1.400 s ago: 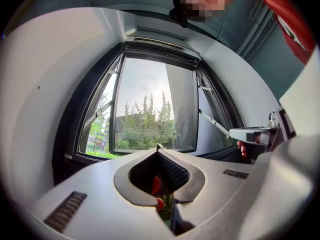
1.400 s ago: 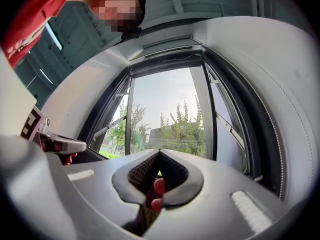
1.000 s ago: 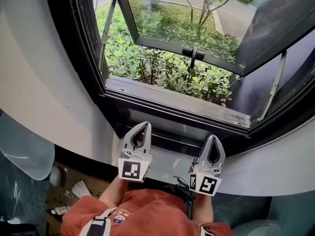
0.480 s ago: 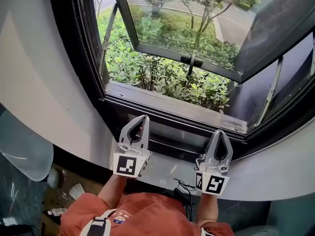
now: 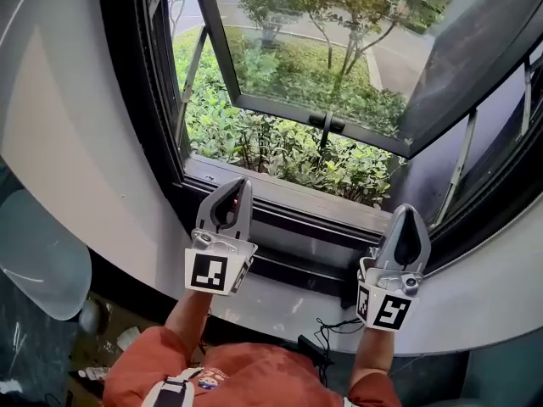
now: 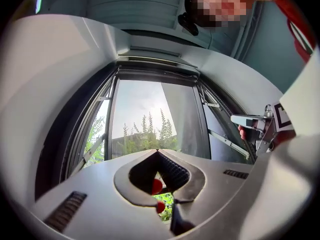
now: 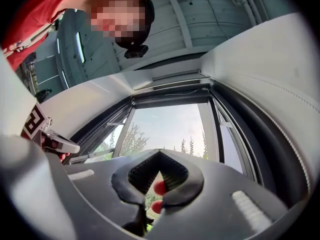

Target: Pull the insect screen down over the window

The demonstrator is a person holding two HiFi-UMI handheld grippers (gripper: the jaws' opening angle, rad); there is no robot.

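Head view with both gripper views, at a casement window. The left gripper (image 5: 243, 182) and right gripper (image 5: 405, 211) are both clenched, ribbed jaws meeting at the tips with nothing between them. Each is raised in front of the window sill (image 5: 288, 195), the left at 7 o'clock of the opening and the right at 5 o'clock, well apart from each other. The glazed sash (image 5: 339, 58) is swung outward on its stay arm (image 5: 193, 70), its handle (image 5: 327, 124) at the lower rail. Green shrubs (image 5: 280, 147) fill the gap below. The insect screen (image 6: 155, 60) appears only as a slim pale rail along the head of the frame, at 12 o'clock of the opening in both gripper views. The opening beneath it stands uncovered, and neither gripper touches the rail. A curved white reveal (image 5: 76, 142) borders the dark frame at 9 o'clock. The person's orange shirt (image 5: 246, 380) lies at 6 o'clock, with a black cable (image 5: 331, 329) just above it.
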